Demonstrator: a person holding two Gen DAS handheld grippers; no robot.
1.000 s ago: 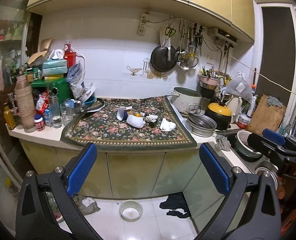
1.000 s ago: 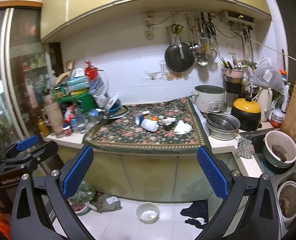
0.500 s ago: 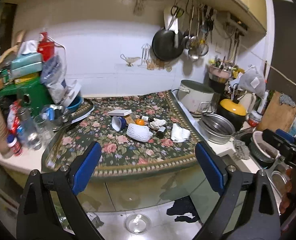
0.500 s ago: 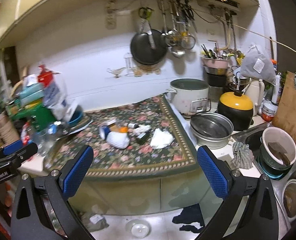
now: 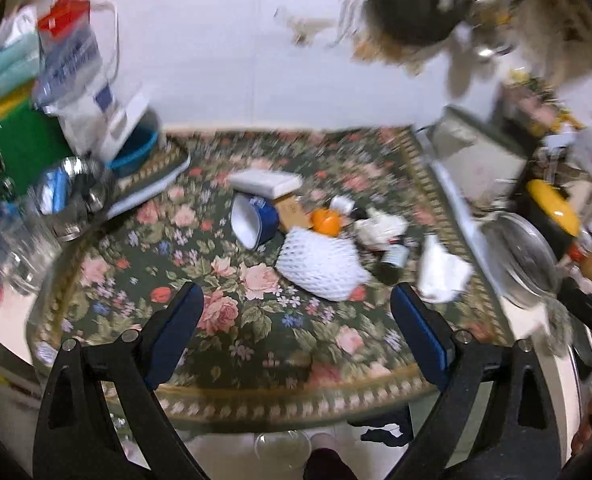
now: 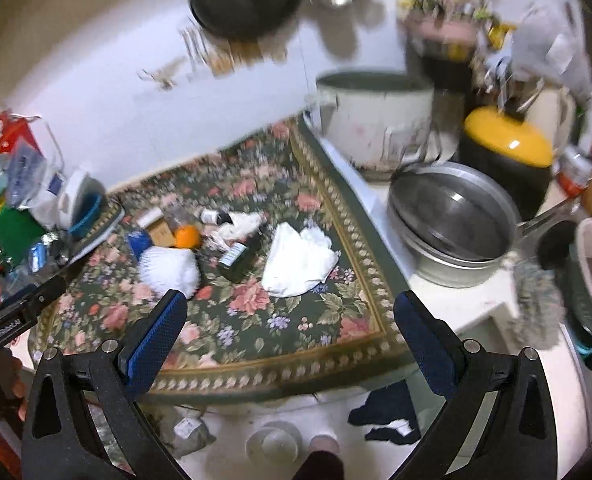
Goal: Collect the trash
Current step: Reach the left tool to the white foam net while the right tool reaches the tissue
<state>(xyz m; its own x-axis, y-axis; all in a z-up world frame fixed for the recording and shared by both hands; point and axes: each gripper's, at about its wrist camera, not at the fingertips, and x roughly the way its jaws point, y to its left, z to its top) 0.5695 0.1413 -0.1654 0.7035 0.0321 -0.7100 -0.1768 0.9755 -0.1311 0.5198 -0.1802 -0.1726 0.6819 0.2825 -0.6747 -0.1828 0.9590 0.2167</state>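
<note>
Trash lies in a heap on the floral mat: a white foam net, a crumpled white tissue, a tipped blue cup, an orange piece, a dark bottle and a white box. My left gripper hangs open over the mat's front, short of the foam net, with nothing between its fingers. My right gripper is open too, just in front of the tissue. Both views are blurred.
A rice cooker, stacked metal basins and a yellow-lidded pot stand to the right. Bottles, bags and a green box crowd the left. A bowl and dark cloth lie on the floor.
Both grippers have swept forward and down toward the counter; the mat and trash now fill the views, and the upper cupboards have left the picture. Both stay open and empty.
</note>
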